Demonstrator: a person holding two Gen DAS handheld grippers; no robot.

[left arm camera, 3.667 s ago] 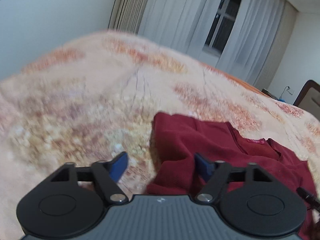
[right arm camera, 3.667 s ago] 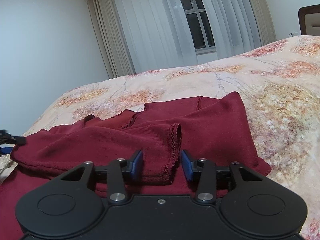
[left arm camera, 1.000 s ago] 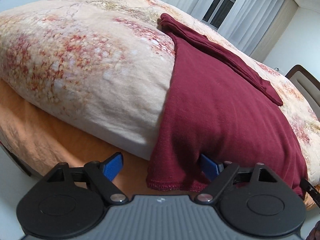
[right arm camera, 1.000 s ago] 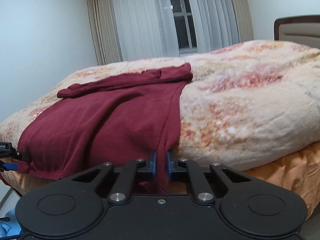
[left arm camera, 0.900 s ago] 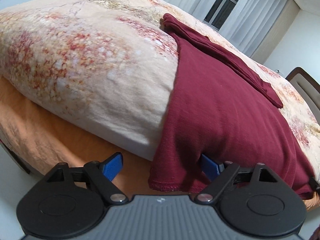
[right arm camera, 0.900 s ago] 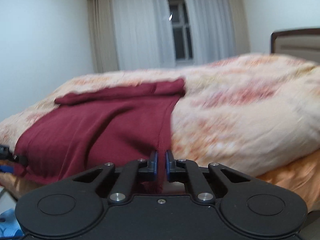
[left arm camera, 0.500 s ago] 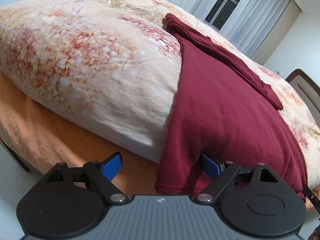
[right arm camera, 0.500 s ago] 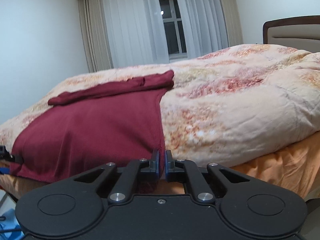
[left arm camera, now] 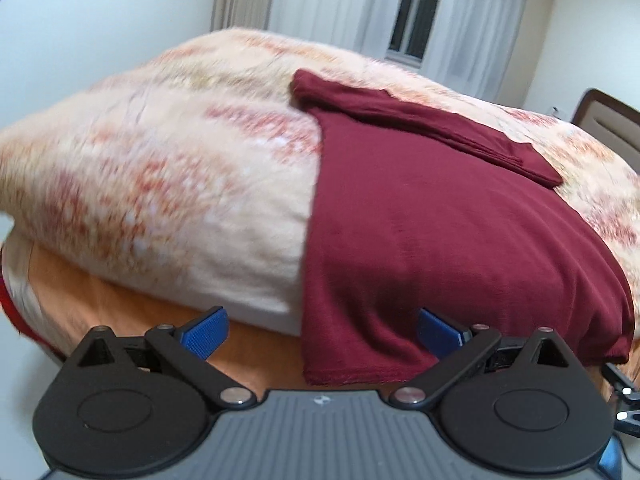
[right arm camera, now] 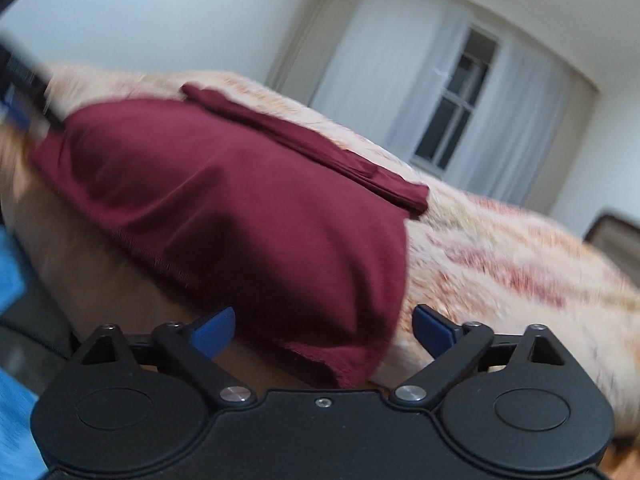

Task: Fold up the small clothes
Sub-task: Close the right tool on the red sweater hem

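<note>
A dark red garment (left arm camera: 448,232) lies spread on the bed, its hem hanging over the near edge and its sleeves folded across the top. My left gripper (left arm camera: 322,330) is open and empty, its blue pads either side of the hem's left corner. In the right wrist view the garment (right arm camera: 248,208) hangs the same way. My right gripper (right arm camera: 322,326) is open and empty around the hem's right corner. The left gripper shows blurred at the far left of the right wrist view (right arm camera: 20,96).
The bed has a peach floral duvet (left arm camera: 160,168) over an orange sheet (left arm camera: 100,304). White curtains and a window (left arm camera: 412,20) are behind. A brown headboard (left arm camera: 612,124) is at the right. Something blue (right arm camera: 10,272) lies low at the left.
My right gripper has opened and let go of the hem's right corner, and its view has tilted. My left gripper stays open and has shifted a little, with the hem between its pads.
</note>
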